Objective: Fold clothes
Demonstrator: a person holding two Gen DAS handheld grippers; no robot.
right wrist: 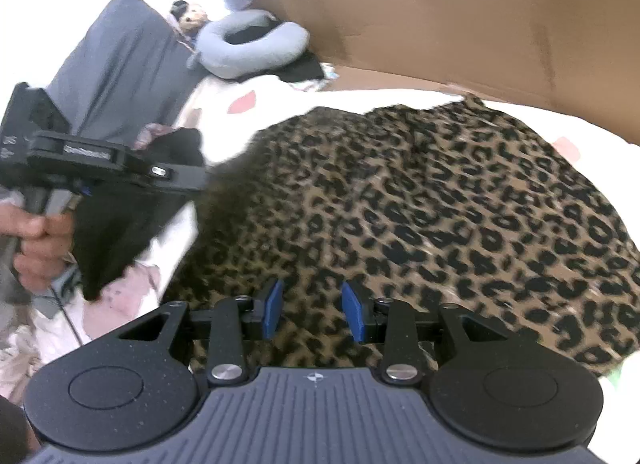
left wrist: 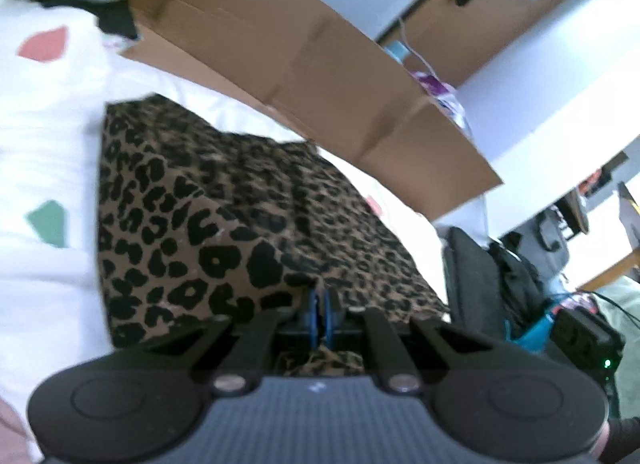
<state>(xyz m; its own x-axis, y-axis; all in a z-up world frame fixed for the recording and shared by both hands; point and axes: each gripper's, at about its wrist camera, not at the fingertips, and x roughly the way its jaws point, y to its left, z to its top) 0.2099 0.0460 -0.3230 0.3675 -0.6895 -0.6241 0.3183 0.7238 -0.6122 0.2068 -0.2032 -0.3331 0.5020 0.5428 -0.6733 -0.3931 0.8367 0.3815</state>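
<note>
Your left gripper (left wrist: 320,314) is pinched closed on the near edge of the leopard-print garment (left wrist: 224,215), which lies on the white bedspread (left wrist: 48,135). Your right gripper (right wrist: 313,310) hangs above the garment, its blue pads (right wrist: 274,306) parted and empty.

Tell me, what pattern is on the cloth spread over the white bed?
Leopard print: black spots on brown fabric, clearest in the right wrist view.

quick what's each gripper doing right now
Left gripper: shut on the leopard-print garment, pinching its edge.
Right gripper: open, holding nothing, above the same garment.
</note>
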